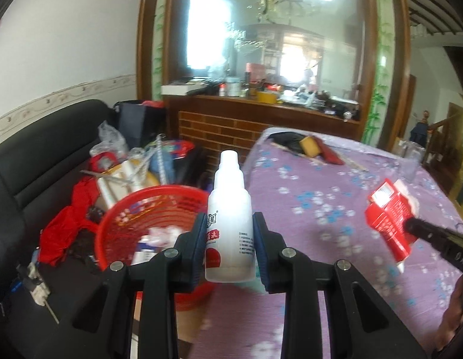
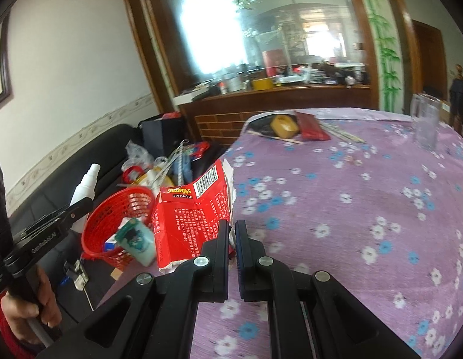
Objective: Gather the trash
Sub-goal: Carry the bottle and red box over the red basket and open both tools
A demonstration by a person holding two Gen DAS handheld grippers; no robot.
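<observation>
My left gripper [image 1: 230, 239] is shut on a white plastic bottle [image 1: 229, 221] with a red label, held upright just right of a red basket [image 1: 132, 209] that holds paper scraps. My right gripper [image 2: 231, 233] is shut on a torn red carton [image 2: 189, 218] with a barcode, held above the table's left edge near the red basket [image 2: 112, 227]. The carton also shows at the right of the left wrist view [image 1: 390, 218], and the bottle at the left of the right wrist view [image 2: 83, 191].
A purple flowered tablecloth [image 2: 351, 209] covers the table. At its far end lie a yellow block [image 2: 283, 125], a red pouch [image 2: 312, 127] and chopsticks; a clear glass [image 2: 426, 122] stands at far right. A cluttered black sofa [image 1: 37, 179] sits left, behind the basket.
</observation>
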